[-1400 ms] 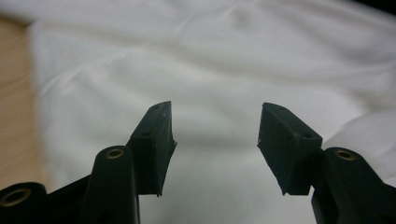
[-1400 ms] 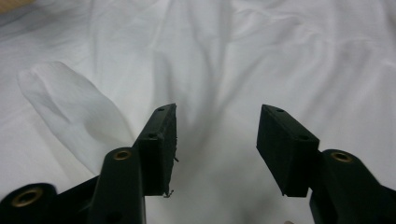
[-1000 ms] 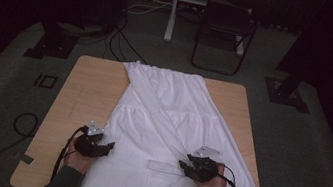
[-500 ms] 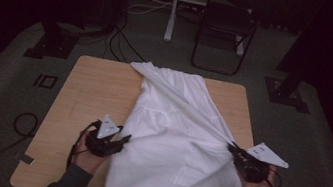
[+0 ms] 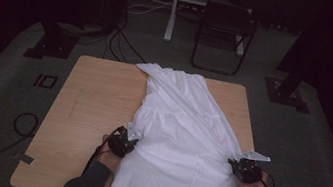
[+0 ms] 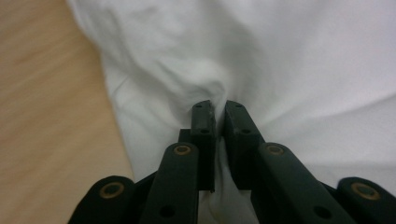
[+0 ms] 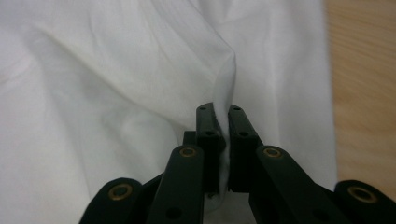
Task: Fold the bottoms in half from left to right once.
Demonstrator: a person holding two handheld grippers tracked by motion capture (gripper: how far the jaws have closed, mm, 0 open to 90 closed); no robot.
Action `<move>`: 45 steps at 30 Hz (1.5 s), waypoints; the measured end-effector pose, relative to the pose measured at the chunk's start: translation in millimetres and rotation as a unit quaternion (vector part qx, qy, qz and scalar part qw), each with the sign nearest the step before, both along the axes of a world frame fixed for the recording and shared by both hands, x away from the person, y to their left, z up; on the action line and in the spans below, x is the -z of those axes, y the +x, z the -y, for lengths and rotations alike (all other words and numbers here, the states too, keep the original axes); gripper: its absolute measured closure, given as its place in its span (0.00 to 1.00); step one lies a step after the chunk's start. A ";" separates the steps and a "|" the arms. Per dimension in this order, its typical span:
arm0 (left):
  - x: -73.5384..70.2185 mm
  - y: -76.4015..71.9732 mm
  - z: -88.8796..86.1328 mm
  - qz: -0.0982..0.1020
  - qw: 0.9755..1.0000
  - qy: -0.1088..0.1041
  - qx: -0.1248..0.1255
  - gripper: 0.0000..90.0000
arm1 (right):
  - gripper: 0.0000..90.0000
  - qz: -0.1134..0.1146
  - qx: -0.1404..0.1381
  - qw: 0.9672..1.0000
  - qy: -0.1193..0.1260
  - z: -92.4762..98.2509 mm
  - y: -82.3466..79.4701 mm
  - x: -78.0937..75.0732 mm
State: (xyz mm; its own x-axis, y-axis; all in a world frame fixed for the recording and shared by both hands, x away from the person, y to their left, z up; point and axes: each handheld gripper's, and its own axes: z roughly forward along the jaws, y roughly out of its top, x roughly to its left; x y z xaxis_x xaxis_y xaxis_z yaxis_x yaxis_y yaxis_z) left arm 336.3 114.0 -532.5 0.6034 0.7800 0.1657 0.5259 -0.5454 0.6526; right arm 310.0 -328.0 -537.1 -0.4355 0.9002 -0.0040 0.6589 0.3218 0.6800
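A white garment [image 5: 182, 141] lies lengthwise on the wooden table [image 5: 93, 97], its lower part spread toward the near edge. My left gripper [image 5: 127, 140] is at the garment's left edge. Its jaws have just been closing and now pinch a fold of the white cloth [image 6: 187, 70] between them [image 6: 217, 106]. My right gripper [image 5: 235, 166] is at the garment's right edge, near the table's right side. It is shut on a ridge of the cloth [image 7: 140, 70] that rises between its fingertips [image 7: 221, 109]. The fabric runs taut between the two grippers.
Bare wood takes up the left half of the table. Behind the table stand a dark folding chair [image 5: 225, 27] and a white post [image 5: 173, 8]. Black stand bases [image 5: 52, 47] [image 5: 286, 90] sit on the carpet at both far corners. Cables [image 5: 23, 124] loop on the floor at left.
My right gripper swung out to the right with the garment's edge, drawing the cloth wider. My left gripper slid right along the left edge and its jaws closed on the fabric.
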 end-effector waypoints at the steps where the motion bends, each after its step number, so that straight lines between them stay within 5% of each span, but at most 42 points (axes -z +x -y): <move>1: 0.1 10.4 -5.6 0.003 1.000 0.004 -0.015 0.94 | 0.95 0.000 -0.007 1.000 -0.002 -3.7 2.5 -0.1; 10: -1.3 88.0 -28.8 0.003 0.995 0.009 -0.099 0.93 | 0.95 0.015 -0.024 1.000 -0.013 -46.6 66.4 0.6; 13: -2.7 98.8 -32.4 -0.001 0.993 -0.012 -0.114 0.77 | 0.89 0.013 -0.007 1.000 -0.026 -52.2 84.0 -0.9; 16: -8.9 89.7 -37.8 0.008 0.994 -0.033 -0.104 0.63 | 0.66 0.018 0.016 0.998 -0.056 -56.7 92.7 -11.8; 19: -17.8 72.1 -44.8 0.016 0.994 -0.051 -0.093 0.59 | 0.60 0.054 0.011 0.998 -0.025 -62.9 85.8 -32.1; 23: -26.4 51.3 -51.3 0.023 0.994 -0.066 -0.085 0.56 | 0.60 0.063 -0.046 0.997 0.001 -89.3 81.7 -47.0; 29: -27.5 25.0 -55.6 0.022 0.995 -0.070 -0.062 0.54 | 0.59 0.029 -0.085 0.996 0.001 -123.9 97.4 -26.8; 31: -25.9 17.3 -57.9 0.017 0.996 -0.070 -0.054 0.53 | 0.80 0.008 -0.100 0.995 0.002 -126.2 100.9 -18.7; 34: -23.8 6.0 -63.5 0.011 0.996 -0.080 -0.048 0.53 | 0.98 0.009 -0.132 0.991 0.026 -115.7 87.6 -22.8; 39: -22.7 -10.8 -75.7 0.004 0.995 -0.084 -0.046 0.53 | 0.99 0.054 -0.154 0.986 0.046 -71.7 43.4 -47.7; 42: -23.7 -16.3 -80.0 0.004 0.996 -0.079 -0.047 0.53 | 0.99 0.087 -0.147 0.982 0.086 -31.2 9.1 -60.9; 45: -24.6 -19.9 -82.0 0.004 0.996 -0.082 -0.047 0.53 | 0.99 0.093 -0.133 0.983 0.086 -4.4 -16.3 -60.0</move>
State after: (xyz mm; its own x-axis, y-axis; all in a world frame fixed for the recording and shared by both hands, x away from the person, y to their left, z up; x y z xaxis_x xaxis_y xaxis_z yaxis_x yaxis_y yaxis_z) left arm 316.4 196.0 -507.9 0.5256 0.8499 0.0368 0.5641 -0.3806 0.7328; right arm 293.7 -323.7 -477.1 -0.6624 0.7482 0.0368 0.4263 0.3361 0.8398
